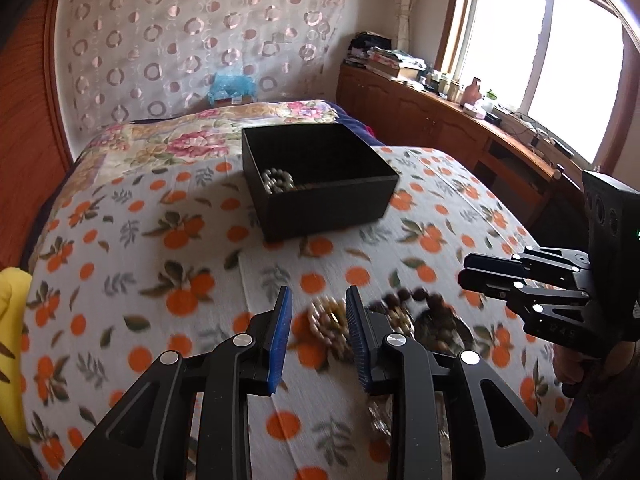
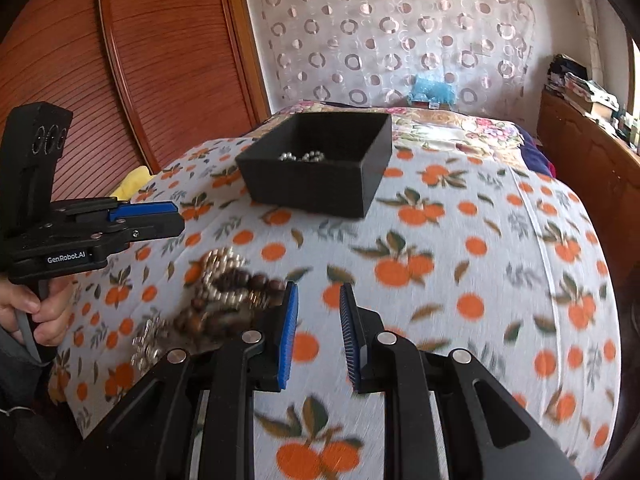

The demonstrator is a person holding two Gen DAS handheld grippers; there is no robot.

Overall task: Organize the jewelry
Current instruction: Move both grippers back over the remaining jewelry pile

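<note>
A black open box stands on the orange-print bedspread and holds a silver bead bracelet; the box also shows in the right wrist view. A pile of bracelets lies near me: a pale bead bracelet, dark wooden beads and silver pieces. My left gripper is open above the pale bracelet, holding nothing. My right gripper is open and empty, just right of the wooden beads.
The bedspread covers the bed. A wooden headboard stands at the left. A wooden cabinet with clutter runs under the window at right. A yellow cloth lies at the left bed edge.
</note>
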